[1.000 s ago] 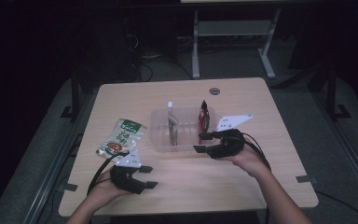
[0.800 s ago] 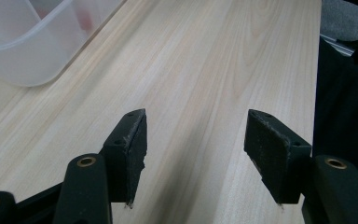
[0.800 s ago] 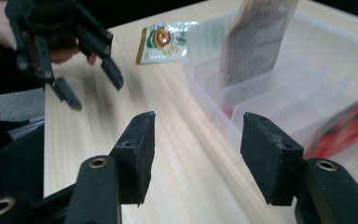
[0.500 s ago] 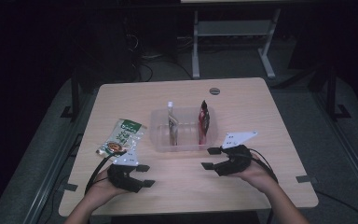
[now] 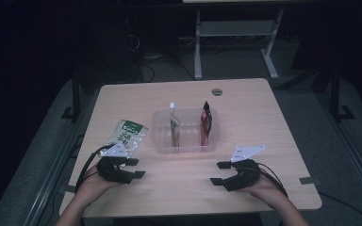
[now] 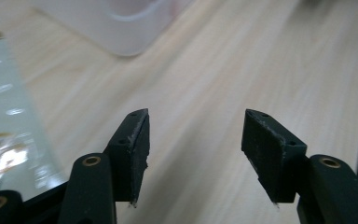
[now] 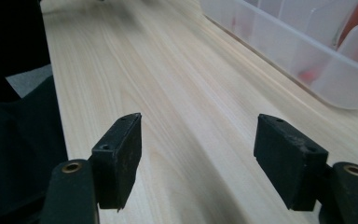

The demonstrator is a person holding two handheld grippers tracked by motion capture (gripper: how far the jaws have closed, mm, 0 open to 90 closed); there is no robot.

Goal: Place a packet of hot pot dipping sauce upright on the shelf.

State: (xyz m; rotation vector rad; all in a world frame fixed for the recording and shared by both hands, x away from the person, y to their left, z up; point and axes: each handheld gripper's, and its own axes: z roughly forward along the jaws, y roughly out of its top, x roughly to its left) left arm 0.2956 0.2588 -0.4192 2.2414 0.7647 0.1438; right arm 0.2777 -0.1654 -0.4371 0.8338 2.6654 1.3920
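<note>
The counter (image 5: pixel 264 122) is a pale wood-grain top with rounded corners and a small round grommet (image 5: pixel 217 91) near its far edge. At its middle stands a clear plastic bin (image 5: pixel 160 136), rectangular, with soft rounded corners and thin translucent walls. Two slim pouches stand upright in it: a pale one (image 5: pixel 173 123) on the left and a red and dark one (image 5: pixel 205 123) on the right. Just left of the bin a flat, glossy green and white packet (image 5: pixel 128 134) lies on the wood.

The left claw (image 5: pixel 134 168) hangs low over the near left part of the counter, just in front of the packet's near end. Its matte black, blocky pads (image 6: pixel 137 140) stand spread with bare wood between them, pinching nothing, though they have just been closing a little. In the left gripper view the shiny packet (image 6: pixel 4 126) lies at the left edge and a corner of the bin (image 6: pixel 121 28) lies ahead.

The right claw (image 5: pixel 220 172) sits low over the near right part of the counter, in front of the bin's right corner and apart from it. Its jaws have just been opening and stand wide apart, empty, over plain wood. In the right gripper view the bin's wall (image 7: pixel 307 60) runs along the upper right, with red showing through it.

A cable trails from each gripper toward the person's forearms. Beyond the counter, on the dark floor, stands a white metal frame (image 5: pixel 235 33).
</note>
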